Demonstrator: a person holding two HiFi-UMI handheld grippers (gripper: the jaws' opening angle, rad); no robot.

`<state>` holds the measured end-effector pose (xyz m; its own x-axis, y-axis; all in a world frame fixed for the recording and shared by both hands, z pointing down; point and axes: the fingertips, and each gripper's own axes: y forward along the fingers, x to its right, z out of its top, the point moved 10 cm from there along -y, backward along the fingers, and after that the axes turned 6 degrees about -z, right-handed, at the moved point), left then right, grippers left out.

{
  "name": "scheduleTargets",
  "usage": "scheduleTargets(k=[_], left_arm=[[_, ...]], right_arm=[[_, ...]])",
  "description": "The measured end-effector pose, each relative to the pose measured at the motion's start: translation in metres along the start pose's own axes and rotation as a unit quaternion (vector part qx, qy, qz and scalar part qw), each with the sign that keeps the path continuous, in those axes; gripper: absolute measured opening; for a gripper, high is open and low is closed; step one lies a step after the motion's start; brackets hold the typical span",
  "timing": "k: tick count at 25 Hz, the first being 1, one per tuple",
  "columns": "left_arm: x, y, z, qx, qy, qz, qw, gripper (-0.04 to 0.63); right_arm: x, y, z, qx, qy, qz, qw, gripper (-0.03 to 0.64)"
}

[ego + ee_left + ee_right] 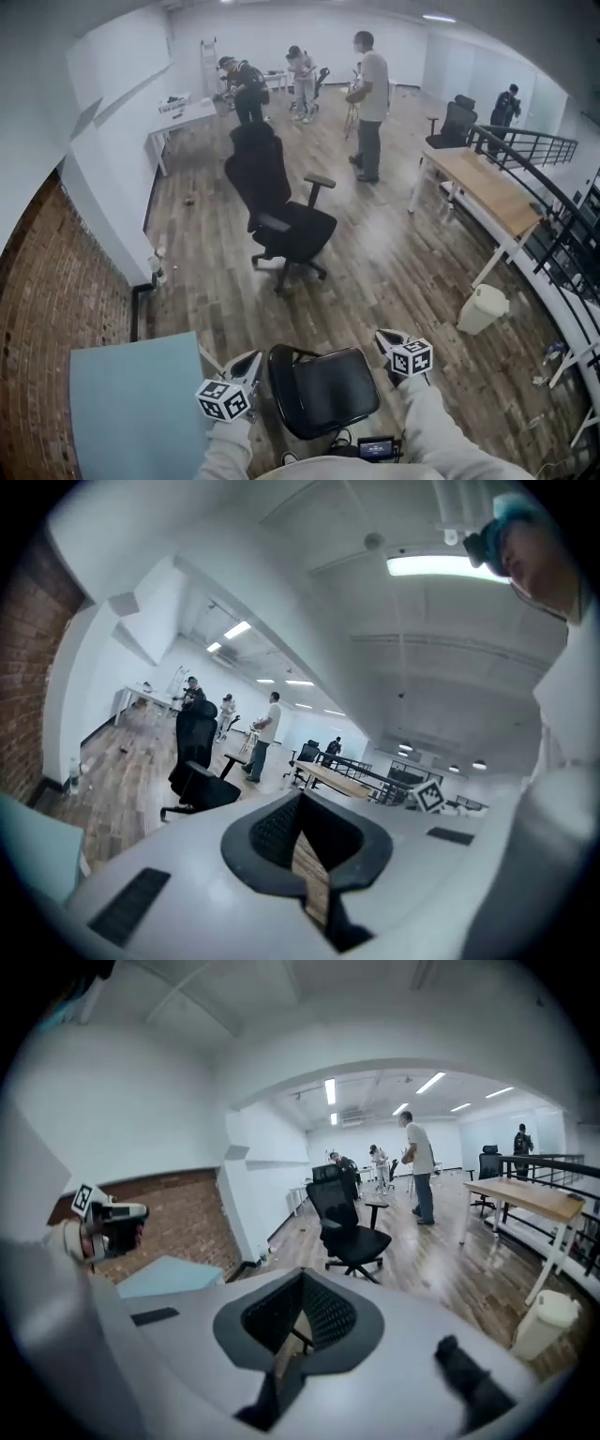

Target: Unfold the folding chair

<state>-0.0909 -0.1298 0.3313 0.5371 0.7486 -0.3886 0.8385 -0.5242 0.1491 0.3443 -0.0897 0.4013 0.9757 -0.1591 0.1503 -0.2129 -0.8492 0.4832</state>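
The black folding chair [323, 389] stands right in front of me, low in the head view; its padded seat with a thin tube rim faces up. My left gripper [246, 367] hovers just left of the seat and my right gripper [388, 339] just right of it, both raised and apart from the chair. In the left gripper view my left gripper [305, 855] has its jaws shut with nothing between them. My right gripper [298, 1330] is also shut and empty. Both point out across the room, so the chair is hidden in both gripper views.
A black office chair [281, 211] stands on the wood floor ahead. A pale blue tabletop [131, 408] and a brick wall [42, 291] are at my left. A wooden desk [487, 192], a white bin [482, 307] and a railing [562, 234] are at the right. Several people stand at the back.
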Motion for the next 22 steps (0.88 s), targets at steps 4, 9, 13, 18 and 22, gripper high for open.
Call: scheduleTargets(k=[4,9,13,18,22], left_arm=[[0.009,-0.031,0.029,0.014,0.062,0.003,0.9980,0.006],[0.027,-0.067,0.058,0.027,0.155,0.021,0.9874,0.005],[0.035,-0.093,0.071,0.045,0.169,0.020,0.9844,0.005],[0.043,-0.112,0.080,0.056,0.204,0.040,0.9767,0.005],[0.052,-0.121,0.084,0.057,0.232,0.040,0.9703,0.005]], right_arm=[[-0.096,-0.032,0.062,0.068,0.003,0.014,0.998,0.008],[-0.199,-0.068,0.119,0.147,-0.025,0.054,0.987,0.008],[-0.265,-0.086,0.140,0.177,-0.044,0.095,0.979,0.008],[-0.304,-0.088,0.145,0.187,-0.079,0.094,0.975,0.008],[-0.312,-0.088,0.142,0.186,-0.082,0.093,0.975,0.008]])
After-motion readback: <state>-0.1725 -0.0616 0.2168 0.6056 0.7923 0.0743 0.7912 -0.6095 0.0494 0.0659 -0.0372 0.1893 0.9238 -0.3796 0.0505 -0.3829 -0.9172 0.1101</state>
